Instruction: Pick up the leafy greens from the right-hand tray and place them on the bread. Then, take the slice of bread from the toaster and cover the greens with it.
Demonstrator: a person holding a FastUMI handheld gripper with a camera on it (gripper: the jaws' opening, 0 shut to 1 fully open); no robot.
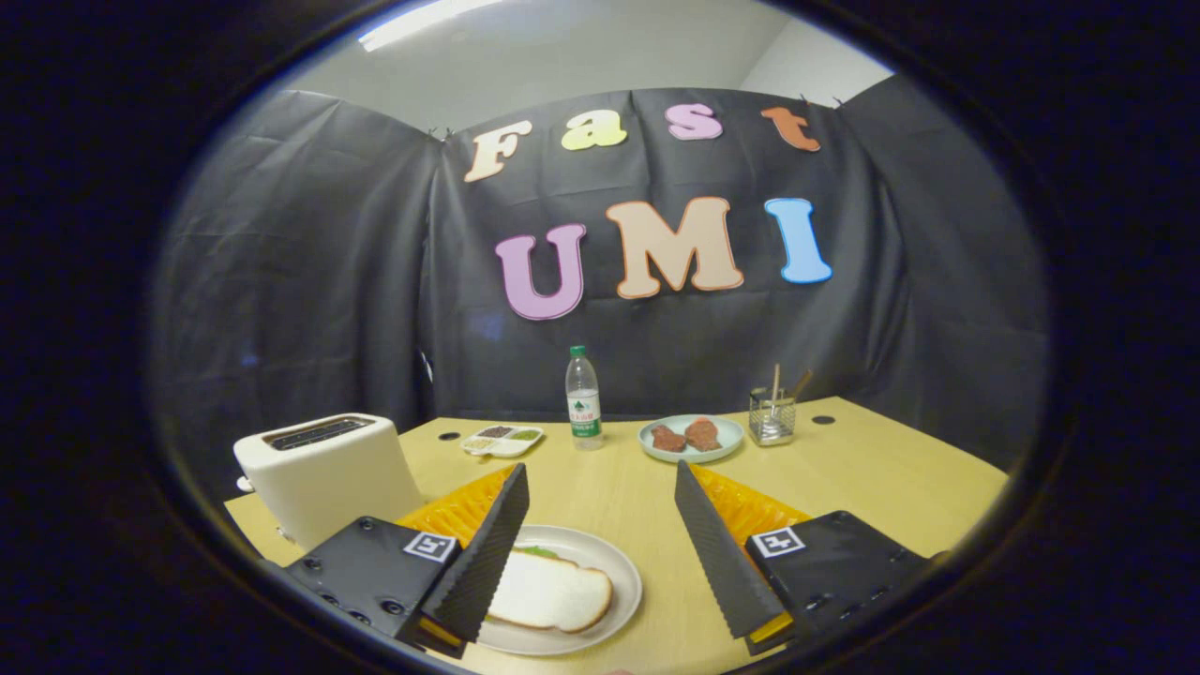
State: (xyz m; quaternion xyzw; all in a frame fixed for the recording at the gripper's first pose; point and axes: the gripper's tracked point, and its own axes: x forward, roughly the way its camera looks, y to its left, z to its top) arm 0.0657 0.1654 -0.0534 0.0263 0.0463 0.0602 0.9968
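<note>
The gripper (600, 539) hovers, its two ridged fingers (492, 553) spread wide (gripping nothing).

Black cloth wall (309, 281) wraps the booth on 3 sides, well beyond the fingers, creased. Pale wall and ceiling (581, 56) above it, w/ a lit strip light (422, 21). Light wood table (881, 478) runs from under the fingers back to the cloth; two dark round holes near its far edge.
</note>
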